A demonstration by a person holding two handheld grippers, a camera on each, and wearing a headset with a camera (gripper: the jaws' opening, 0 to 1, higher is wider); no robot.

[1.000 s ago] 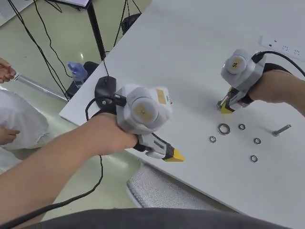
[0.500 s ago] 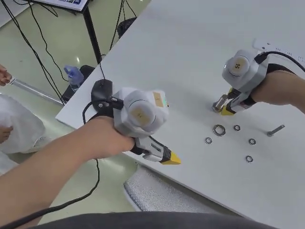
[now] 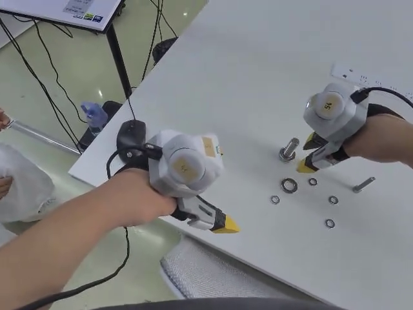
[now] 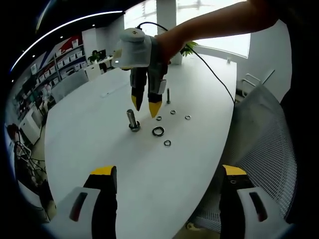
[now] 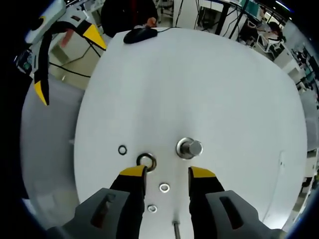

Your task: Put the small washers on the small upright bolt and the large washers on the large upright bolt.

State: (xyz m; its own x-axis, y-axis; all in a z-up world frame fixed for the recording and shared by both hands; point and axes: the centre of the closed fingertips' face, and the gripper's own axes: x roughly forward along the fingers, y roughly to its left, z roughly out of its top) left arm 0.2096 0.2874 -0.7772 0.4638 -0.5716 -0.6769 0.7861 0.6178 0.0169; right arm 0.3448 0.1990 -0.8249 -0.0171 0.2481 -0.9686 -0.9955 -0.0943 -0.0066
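Right gripper [image 3: 308, 153] had its two yellow-tipped jaws spread apart, and they pinched nothing. Its tips hung just beside the large bolt [image 3: 289, 150]. That bolt stood upright on its wide head on the table, a short thick cylinder of grey, shiny metal. In the right gripper view its round top showed just ahead of the right jaw.

The large washer [image 3: 288, 185], a flat metal ring with a wide hole, lay flat near the foot of the bolt, on the side of the person. Four small washers [image 3: 312, 181], thin little rings of the same bright metal, lay scattered around it, each one apart from the others. The small bolt [image 3: 362, 185], slim and long, lay on its side beyond the washers.

Well apart from these, the left gripper [image 3: 222, 223] was held at the near edge of the table [image 3: 245, 77], a smooth white surface. In its own view the jaws were wide apart and empty. A black rounded mouse [image 3: 129, 132] lay at the table's corner, and a chair [image 3: 213, 258] of grey mesh stood below the edge.
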